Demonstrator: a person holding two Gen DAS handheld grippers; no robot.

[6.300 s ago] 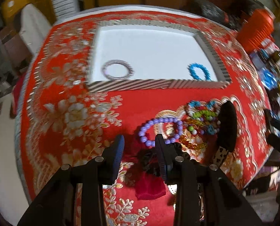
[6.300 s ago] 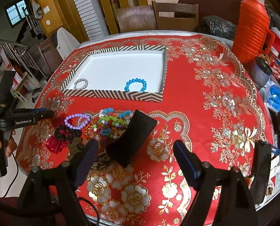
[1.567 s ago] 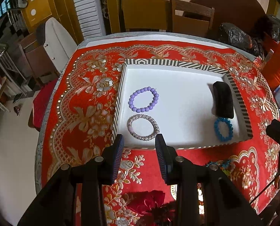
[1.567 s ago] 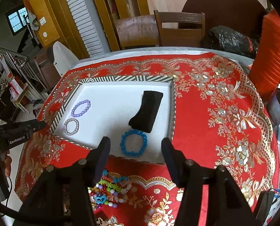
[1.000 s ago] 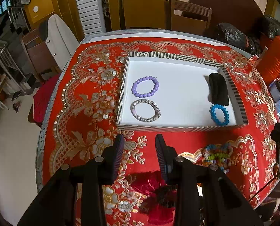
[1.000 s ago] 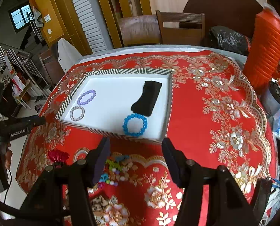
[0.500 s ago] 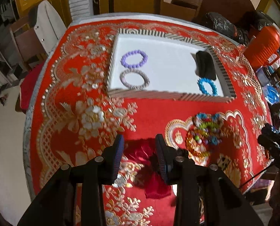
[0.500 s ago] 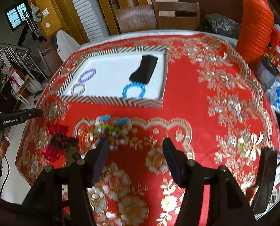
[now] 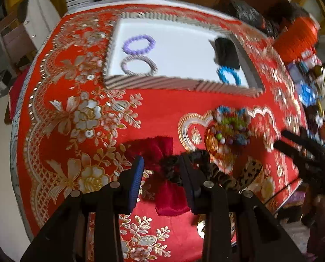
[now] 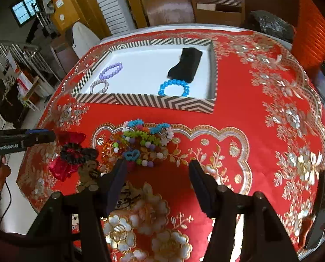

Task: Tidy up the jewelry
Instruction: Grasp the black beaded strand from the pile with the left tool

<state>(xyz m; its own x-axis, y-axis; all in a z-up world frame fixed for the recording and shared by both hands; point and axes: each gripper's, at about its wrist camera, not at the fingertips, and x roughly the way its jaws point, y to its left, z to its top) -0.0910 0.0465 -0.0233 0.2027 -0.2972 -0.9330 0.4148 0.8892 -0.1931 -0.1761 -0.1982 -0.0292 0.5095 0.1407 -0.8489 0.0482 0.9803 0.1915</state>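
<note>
A striped-rim tray (image 10: 149,104) with a white floor holds a purple bracelet (image 10: 111,69), a silver bracelet (image 10: 99,86), a blue bracelet (image 10: 174,86) and a black pouch (image 10: 186,65). On the red cloth in front of it lies a pile of coloured bead bracelets (image 10: 140,139). To its left lie a red velvet bow (image 9: 162,150) and a black scrunchie (image 9: 173,168). My left gripper (image 9: 162,174) hangs open just above these two, gripping nothing. My right gripper (image 10: 158,172) stands open at the pile's near edge, its jaws empty.
A leopard-print scrunchie (image 9: 245,172) lies right of the black one. An orange ribbed container (image 10: 311,30) and clutter crowd the table's right side. Chairs (image 10: 217,6) stand behind the round table. The right gripper's tool (image 9: 304,152) shows at the right of the left wrist view.
Both grippers have drawn back from the tray and sunk toward the near part of the table. The bow, scrunchies and bead pile now lie close under them. Jaw gaps look unchanged.
</note>
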